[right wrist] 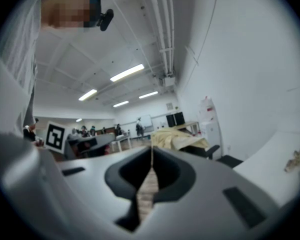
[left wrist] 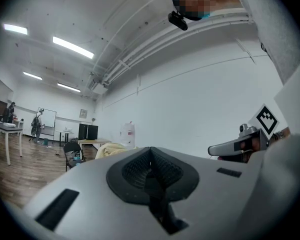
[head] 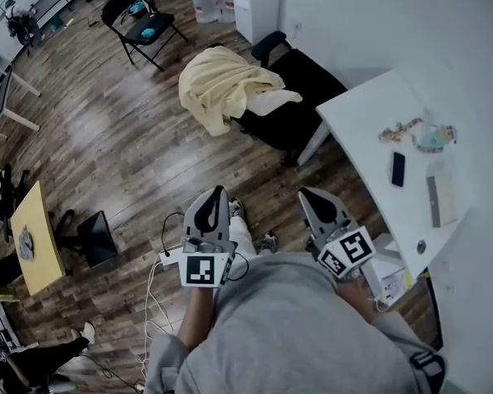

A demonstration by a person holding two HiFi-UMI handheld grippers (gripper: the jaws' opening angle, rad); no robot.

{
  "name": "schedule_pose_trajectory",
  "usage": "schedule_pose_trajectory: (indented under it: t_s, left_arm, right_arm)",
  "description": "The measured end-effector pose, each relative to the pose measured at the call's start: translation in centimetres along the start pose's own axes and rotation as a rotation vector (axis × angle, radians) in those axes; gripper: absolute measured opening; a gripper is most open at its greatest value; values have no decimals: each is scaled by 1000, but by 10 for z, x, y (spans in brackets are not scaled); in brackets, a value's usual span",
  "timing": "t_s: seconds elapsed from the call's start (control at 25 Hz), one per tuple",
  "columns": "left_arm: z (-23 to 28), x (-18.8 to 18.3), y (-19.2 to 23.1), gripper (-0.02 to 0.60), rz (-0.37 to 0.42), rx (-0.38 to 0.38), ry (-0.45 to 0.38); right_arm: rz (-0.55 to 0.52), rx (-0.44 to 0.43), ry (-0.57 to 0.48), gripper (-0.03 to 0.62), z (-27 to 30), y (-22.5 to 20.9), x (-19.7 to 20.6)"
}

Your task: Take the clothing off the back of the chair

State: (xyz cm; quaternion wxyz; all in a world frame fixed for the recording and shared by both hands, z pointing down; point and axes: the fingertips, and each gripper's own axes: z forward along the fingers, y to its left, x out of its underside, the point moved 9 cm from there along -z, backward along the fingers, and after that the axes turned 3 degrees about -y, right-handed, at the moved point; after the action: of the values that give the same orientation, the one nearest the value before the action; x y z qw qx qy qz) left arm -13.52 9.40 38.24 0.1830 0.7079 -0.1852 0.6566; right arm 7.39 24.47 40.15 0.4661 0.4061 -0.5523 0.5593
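Left tool (left wrist: 150, 150): narrow, jaws pressed together with nothing between them; it is held out level in front of the person, tip aimed toward the chair.
Right tool (right wrist: 151, 153): narrow too, the tips meeting in a thin line with nothing gripped; only a strip of wooden floor shows through the gap lower down. It sits beside the left tool, and the 2 are well apart from the chair.
Clothing (head: 223, 84): 1 pale yellow garment, draped in loose folds over the back of the chair and hanging down its far side toward the floor; neither tool touches it.
Chair (head: 311, 79): black office chair with armrests, standing by the white wall, just beside the corner of the table.
Table (head: 363, 125): white, off to the person's right; a dark phone (head: 398, 169) lies flat on it, near a small cluster of trinkets (head: 411, 131) that I can't make out.
Floor (head: 107, 130): dark wood planks, glossy under the ceiling lights.
Folding chair (head: 144, 23): black, farther back in the room, well apart from the clothing, with something blue-green on its seat.
Small yellow table (head: 39, 238): off to the person's left, well apart from everything else named here.
Person (head: 287, 327): grey top, 1 tool in each hand, shoes showing on the floor between the 2 tools.
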Motion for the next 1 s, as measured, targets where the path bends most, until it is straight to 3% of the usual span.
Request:
schedule_pose_trajectory:
  t_s: [0.56,1.0]
  left_arm:
    - [78,5,54,35,-26,92,32]
    - [130,3,108,35,-10,133,23]
  right_arm:
    - [-22,84,30,35,62,-19,-6]
    - [-25,85,-9,35,126,-35,-23]
